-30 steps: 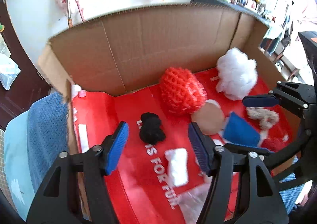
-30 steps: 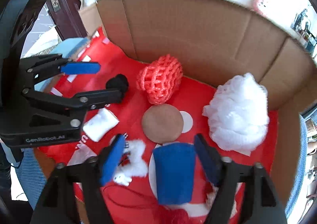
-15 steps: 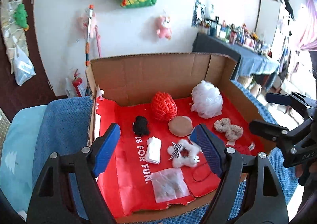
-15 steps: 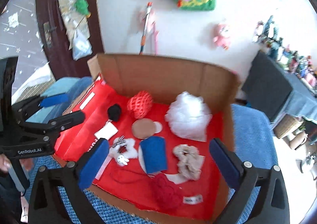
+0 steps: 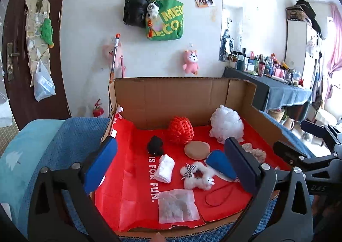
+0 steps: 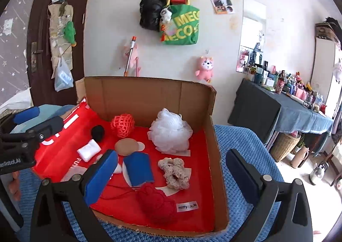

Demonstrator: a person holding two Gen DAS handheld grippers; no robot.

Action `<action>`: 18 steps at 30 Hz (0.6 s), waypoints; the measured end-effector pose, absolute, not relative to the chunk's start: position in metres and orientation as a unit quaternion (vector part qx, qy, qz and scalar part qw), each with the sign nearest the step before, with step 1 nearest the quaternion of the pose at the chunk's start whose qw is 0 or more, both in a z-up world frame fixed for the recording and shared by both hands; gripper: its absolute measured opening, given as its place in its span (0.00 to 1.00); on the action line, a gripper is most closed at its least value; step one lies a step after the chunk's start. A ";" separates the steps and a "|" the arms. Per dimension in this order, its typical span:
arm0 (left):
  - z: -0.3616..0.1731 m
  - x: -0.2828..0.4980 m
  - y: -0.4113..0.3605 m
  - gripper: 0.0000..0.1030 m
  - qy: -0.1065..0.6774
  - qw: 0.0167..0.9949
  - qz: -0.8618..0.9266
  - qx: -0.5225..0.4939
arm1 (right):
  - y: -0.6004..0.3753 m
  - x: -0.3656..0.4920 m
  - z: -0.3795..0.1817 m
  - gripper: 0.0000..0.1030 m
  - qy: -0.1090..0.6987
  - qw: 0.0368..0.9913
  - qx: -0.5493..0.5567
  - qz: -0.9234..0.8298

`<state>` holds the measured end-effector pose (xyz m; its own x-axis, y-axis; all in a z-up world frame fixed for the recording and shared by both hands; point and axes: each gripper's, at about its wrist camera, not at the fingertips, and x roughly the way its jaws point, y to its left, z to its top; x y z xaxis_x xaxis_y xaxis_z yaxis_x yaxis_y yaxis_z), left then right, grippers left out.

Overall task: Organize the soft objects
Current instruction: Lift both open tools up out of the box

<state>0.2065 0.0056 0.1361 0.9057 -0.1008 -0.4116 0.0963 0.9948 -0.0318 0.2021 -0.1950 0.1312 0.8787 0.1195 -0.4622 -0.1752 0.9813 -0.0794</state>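
Observation:
An open cardboard box (image 5: 171,96) with a red liner holds the soft things: a red net ball (image 5: 180,129), a white mesh pouf (image 6: 168,133), a black pompom (image 5: 155,145), a tan round pad (image 5: 196,150), a blue pouch (image 6: 139,169), a folded white cloth (image 5: 164,168), a white fluffy bunny ring (image 5: 197,175), a beige scrunchie (image 6: 174,172) and a red knit piece (image 6: 157,202). My left gripper (image 5: 170,141) hovers before the box's near edge, its jaws opening with nothing between them. My right gripper (image 6: 172,152) stands open and empty at the box's near right corner.
The box sits on a blue textured blanket (image 6: 241,145). A clear packet (image 5: 177,205) lies at the liner's front. A dark door (image 5: 19,49) is on the left. At the right stands a cluttered table (image 6: 299,103) with a wicker basket (image 6: 284,145) under it.
Both grippers have pulled back out of the box and tipped up, so the whole box and wall now show. Both pairs of jaws have spread wider.

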 end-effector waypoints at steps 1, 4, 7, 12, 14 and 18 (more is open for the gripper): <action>0.132 0.208 0.004 1.00 0.212 0.976 -0.048 -0.003 | -0.196 0.203 0.127 1.00 0.233 0.968 -0.055 0.076; 0.125 0.210 0.003 1.00 0.211 0.977 -0.043 0.001 | -0.199 0.213 0.113 1.00 0.238 0.967 -0.036 0.079; 0.115 0.211 0.002 1.00 0.216 0.975 -0.046 0.009 | -0.199 0.216 0.107 1.00 0.235 0.969 -0.032 0.075; 0.101 0.219 0.004 1.00 0.238 0.970 -0.038 0.013 | -0.198 0.217 0.099 1.00 0.236 0.969 -0.036 0.072; 0.097 0.221 0.005 1.00 0.243 0.969 -0.035 0.014 | -0.198 0.218 0.095 1.00 0.243 0.967 -0.030 0.077; 0.091 0.224 0.007 1.00 0.255 0.966 -0.032 0.007 | -0.195 0.220 0.089 1.00 0.253 0.963 -0.028 0.084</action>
